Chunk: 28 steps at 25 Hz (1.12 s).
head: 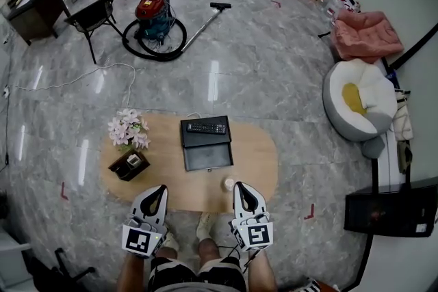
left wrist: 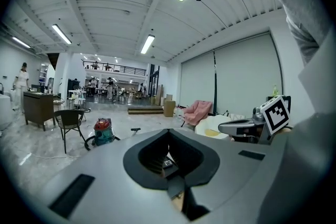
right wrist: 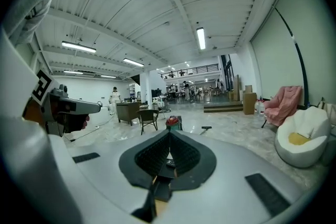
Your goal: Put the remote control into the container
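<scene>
So, closest in, both tongs hang low by the person's legs, at the near edge of the table (head: 260, 147). The left tongs (head: 161, 189) are pressed together, their tips meeting with nothing between them. The right tongs (head: 239, 187) are closed just the same and also hold nothing. Each gripper view shows this too: the left pair (left wrist: 168, 131) and the right pair (right wrist: 169, 134) come to a point and carry no load.

Just past the right tips sits a small pale round thing (head: 228, 184), too small to identify. A brown box (head: 129, 164) lies ahead of the left tips and slightly outward, with a bunch of pink flowers (head: 128, 130) just beyond it.

The black container (head: 209, 157) lies ahead of both pairs, between their lines of reach. Its near half is an open tray that looks bare. The remote control (head: 206, 126) lies across the far black panel that joins that tray. I cannot tell whether that panel is a flipped-back lid or part of the container itself.

My reading is that the job has not yet begun. Nothing is gripped, and the remote sits beyond the bare tray rather than in it. What remains is to reach over the tray, pinch the remote, bring it back and lower it in.

Much farther off, a red vacuum cleaner (head: 152, 17) stands on the floor.
</scene>
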{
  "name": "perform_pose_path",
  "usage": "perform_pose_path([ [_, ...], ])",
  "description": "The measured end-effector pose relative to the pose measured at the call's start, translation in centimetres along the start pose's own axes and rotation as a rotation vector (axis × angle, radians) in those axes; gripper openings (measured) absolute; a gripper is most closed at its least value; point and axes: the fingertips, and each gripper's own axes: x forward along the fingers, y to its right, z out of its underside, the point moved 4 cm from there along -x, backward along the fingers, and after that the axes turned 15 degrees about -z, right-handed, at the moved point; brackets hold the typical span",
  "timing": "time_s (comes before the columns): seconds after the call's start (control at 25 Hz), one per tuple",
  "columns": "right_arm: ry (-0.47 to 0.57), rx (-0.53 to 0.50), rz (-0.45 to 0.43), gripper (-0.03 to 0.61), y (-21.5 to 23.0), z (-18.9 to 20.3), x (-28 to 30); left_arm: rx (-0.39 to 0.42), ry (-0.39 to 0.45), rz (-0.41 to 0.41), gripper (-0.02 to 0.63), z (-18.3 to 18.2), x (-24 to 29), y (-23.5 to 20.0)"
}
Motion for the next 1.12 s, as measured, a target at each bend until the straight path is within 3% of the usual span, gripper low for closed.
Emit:
perform_pose_path([
  [0.36, -0.109, -0.103, -0.08, 0.011, 3.3, 3.6, 5.2, 0.009, -0.066, -0.052, 0.008, 4.7, 1.0, -1.6],
  [0.6, -0.152, -0.16, -0.159, 0.011, 5.4, 5.3, 9.7, 0.012, -0.11, -0.156, 0.008, 7.5, 0.9, -4.1],
  [1.12, -0.359, -0.318, -0.295, 0.02, 8.1, 12.4, 18.5, -0.058, -0.166, -0.254, 0.008, 12.4, 2.0, -5.7],
])
